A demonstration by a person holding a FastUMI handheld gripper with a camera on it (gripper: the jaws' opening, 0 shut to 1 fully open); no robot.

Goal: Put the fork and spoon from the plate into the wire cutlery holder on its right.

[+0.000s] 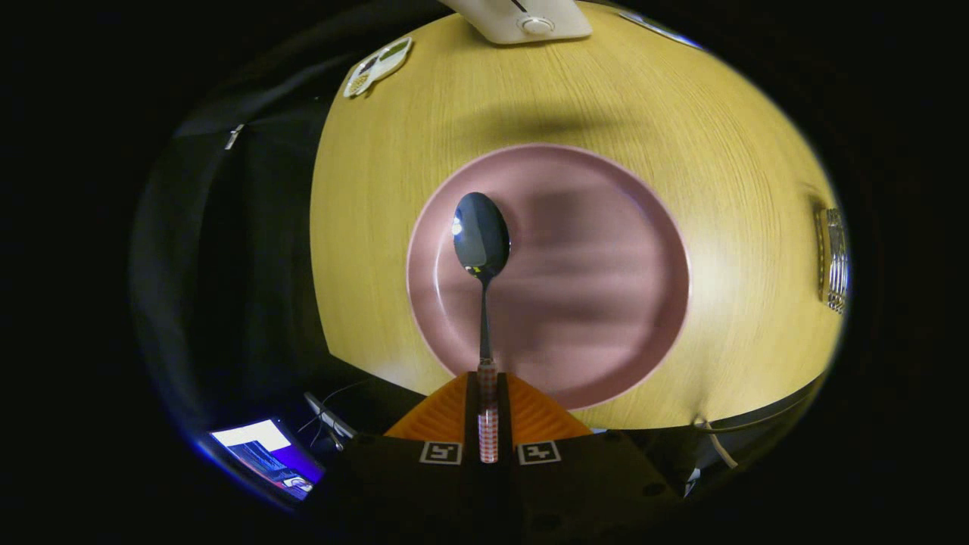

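Note:
My gripper [488, 382] is shut on the spoon [482, 250], both fingers pressing its patterned handle end between them. The spoon points straight ahead of the fingers, its shiny bowl hanging over the left part of the pink plate [606, 333]. The plate lies on the wooden table and looks bare and blurred beneath the spoon. The wire cutlery holder [833, 261] stands far off to the right of the plate, near the table's right edge. What is inside the holder is too small to tell.
The round wooden table [378, 212] ends close to the plate's left and near sides. A white device [530, 21] sits at the far edge, a small flat card [377, 66] at the far left. A lit screen [265, 454] glows below the table.

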